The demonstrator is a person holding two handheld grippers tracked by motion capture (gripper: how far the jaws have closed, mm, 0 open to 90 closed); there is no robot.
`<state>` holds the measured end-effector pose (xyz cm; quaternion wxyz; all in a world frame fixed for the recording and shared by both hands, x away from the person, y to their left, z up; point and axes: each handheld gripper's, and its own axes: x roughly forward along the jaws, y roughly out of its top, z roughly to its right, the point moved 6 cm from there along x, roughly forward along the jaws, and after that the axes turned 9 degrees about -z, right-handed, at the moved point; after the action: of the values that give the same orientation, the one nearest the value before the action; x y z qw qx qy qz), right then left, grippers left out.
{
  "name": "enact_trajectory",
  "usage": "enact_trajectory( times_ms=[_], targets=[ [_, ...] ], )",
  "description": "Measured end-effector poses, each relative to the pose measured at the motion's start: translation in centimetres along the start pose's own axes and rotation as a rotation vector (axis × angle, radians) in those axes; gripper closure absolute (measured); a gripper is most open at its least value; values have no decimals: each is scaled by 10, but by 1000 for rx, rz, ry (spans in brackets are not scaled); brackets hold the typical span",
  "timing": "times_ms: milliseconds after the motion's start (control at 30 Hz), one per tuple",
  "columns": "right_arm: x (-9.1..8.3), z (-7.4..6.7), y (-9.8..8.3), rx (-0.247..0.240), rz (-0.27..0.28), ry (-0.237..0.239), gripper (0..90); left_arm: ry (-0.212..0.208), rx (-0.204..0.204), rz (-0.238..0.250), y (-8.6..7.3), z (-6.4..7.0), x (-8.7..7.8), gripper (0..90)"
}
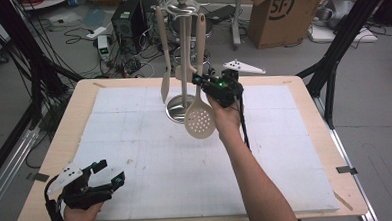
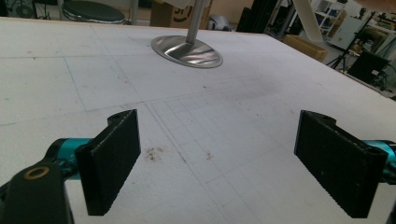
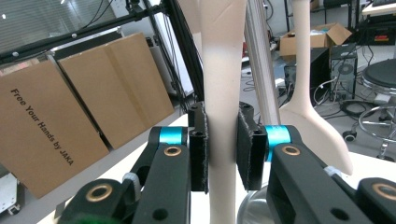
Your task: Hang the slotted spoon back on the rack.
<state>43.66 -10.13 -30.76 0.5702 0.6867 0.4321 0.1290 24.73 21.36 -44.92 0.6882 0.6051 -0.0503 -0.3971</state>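
Observation:
A metal utensil stand (image 1: pixel 181 11) rises from a round steel base (image 1: pixel 173 110) at the back middle of the table. A beige spatula (image 1: pixel 164 57) hangs on its left side. A beige slotted spoon (image 1: pixel 200 121) hangs tilted in front of the stand. My right gripper (image 1: pixel 198 81) is shut on the slotted spoon's handle (image 3: pixel 223 70), with both black pads pressed against it in the right gripper view. The spatula (image 3: pixel 313 126) hangs just beyond. My left gripper (image 1: pixel 111 172) rests low at the table's front left, open, with nothing between its pads (image 2: pixel 114 158). The steel base (image 2: pixel 187 50) lies far ahead of it.
A white foam mat (image 1: pixel 152 177) covers the wooden table. Black frame legs (image 1: pixel 332 69) stand off its right side and more at the far left. Cardboard boxes (image 1: pixel 280 11), cables and electronics lie on the floor behind. Further cardboard boxes (image 3: pixel 70 121) show past the right gripper.

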Motion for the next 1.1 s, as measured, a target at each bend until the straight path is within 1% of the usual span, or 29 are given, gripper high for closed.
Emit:
enact_trajectory(
  times_ms=[67,133,200,233,267,300,333,367,400,467,500,533,567,633,700,800,900,1100],
  targets=[
    [0,1,-1,3,-5,1,766,0,0,1,0,0,0,151],
    [0,3,-1,24,-6,5,749,0,1,-1,0,0,0,151],
    [1,6,-2,32,-9,-3,721,0,3,-2,0,0,0,151],
    [2,6,-3,43,-16,0,675,-2,3,-2,0,1,0,151],
    [3,8,-3,42,-18,-6,620,-2,3,-2,0,1,0,151],
    [3,9,-4,51,-22,-18,586,-1,6,-2,0,0,0,151],
    [2,10,-5,53,-22,-28,564,-3,4,-2,0,0,1,151],
    [1,10,-6,56,-17,-38,562,-1,3,0,0,0,1,151],
    [-1,10,-7,57,-8,-29,557,-2,4,-2,1,0,1,151],
    [-3,11,-12,59,-18,-36,481,-5,-1,2,1,0,2,151],
    [-4,11,-14,57,-24,-34,457,-6,5,-3,1,0,3,151],
    [-6,11,-17,58,-26,-39,403,-7,5,-5,1,0,3,151],
    [-8,12,-19,60,-25,-50,371,-10,7,-2,2,2,5,151],
    [-14,14,-26,55,-30,-69,370,-15,10,-3,3,3,6,151],
    [-23,14,-34,36,-18,-86,320,-23,18,-7,4,5,10,151],
    [-37,16,-46,21,-26,-104,250,-35,23,-10,7,8,16,151],
    [-52,19,-59,29,-18,-108,215,-54,39,-21,10,13,26,151],
    [-78,24,-85,35,-8,-116,207,-81,59,-45,12,21,41,150]
  ],
)
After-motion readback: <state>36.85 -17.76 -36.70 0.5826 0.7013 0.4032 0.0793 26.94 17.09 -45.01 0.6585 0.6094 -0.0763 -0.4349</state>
